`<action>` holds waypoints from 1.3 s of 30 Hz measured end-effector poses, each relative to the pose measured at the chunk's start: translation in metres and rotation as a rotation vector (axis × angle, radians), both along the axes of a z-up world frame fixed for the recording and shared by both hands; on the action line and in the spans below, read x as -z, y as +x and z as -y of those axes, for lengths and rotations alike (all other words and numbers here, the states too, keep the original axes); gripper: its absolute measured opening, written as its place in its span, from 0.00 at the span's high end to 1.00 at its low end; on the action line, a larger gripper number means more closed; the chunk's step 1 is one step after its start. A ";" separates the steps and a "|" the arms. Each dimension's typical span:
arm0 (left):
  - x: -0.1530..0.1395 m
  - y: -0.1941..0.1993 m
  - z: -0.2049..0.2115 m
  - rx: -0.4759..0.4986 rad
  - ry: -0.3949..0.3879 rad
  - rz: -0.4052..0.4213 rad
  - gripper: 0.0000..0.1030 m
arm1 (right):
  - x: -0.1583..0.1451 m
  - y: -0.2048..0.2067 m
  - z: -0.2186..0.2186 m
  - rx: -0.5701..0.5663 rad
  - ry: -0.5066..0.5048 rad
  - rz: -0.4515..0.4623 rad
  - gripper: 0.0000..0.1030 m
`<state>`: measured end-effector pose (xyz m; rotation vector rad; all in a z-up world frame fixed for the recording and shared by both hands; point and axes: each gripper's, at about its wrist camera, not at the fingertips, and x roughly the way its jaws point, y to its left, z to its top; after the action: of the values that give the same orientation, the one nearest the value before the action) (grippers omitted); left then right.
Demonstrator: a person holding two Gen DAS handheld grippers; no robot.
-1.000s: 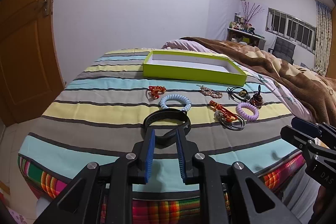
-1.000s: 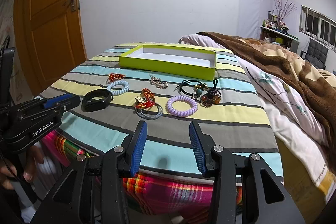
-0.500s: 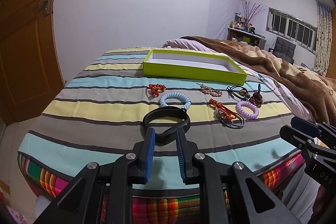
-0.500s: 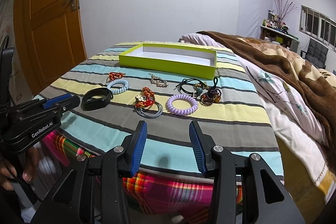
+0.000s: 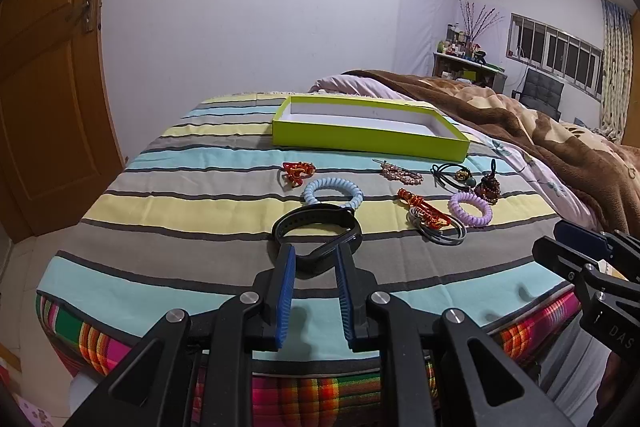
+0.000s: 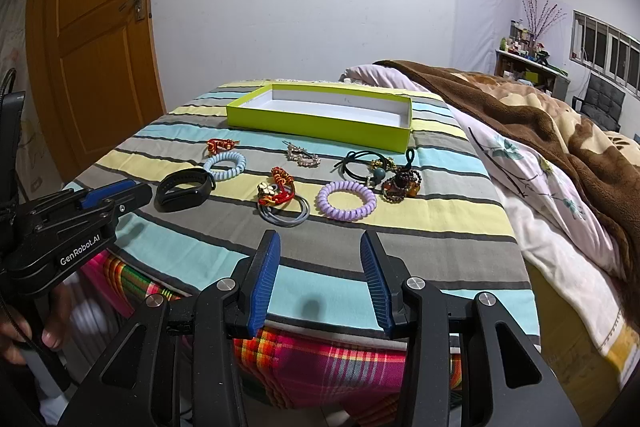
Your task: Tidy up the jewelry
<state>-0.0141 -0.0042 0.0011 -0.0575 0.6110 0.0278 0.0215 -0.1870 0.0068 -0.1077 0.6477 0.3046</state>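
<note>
Creeping closer, left gripper (image 5: 315, 259) is hanging open around the black band (image 5: 318, 233), box (image 5: 370, 141) sitting empty behind it, pickup looking imminent.

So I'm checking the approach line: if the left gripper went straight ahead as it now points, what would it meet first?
Most likely the black wristband: the left gripper has its open jaws on either side of the band's near loop. Depth is unclear, but the light blue coil hair tie lies behind it.
</note>
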 end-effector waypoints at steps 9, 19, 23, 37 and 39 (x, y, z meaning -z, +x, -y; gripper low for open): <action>0.000 0.000 0.000 -0.002 0.004 -0.002 0.81 | 0.001 0.000 0.000 0.000 0.000 -0.001 0.59; 0.000 0.000 -0.002 -0.004 0.010 -0.002 0.81 | 0.000 0.000 0.000 0.000 0.001 -0.001 0.59; 0.000 -0.001 -0.001 -0.003 0.012 0.000 0.81 | 0.000 -0.001 0.001 0.000 0.002 0.000 0.59; 0.001 -0.001 0.000 -0.003 0.014 0.000 0.81 | 0.000 -0.001 0.001 0.002 0.001 0.001 0.59; 0.001 -0.001 -0.001 -0.003 0.014 0.000 0.81 | 0.000 -0.001 0.001 0.002 0.001 0.001 0.59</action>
<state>-0.0155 -0.0035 0.0005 -0.0451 0.6104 0.0350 0.0210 -0.1883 0.0066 -0.1061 0.6463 0.3035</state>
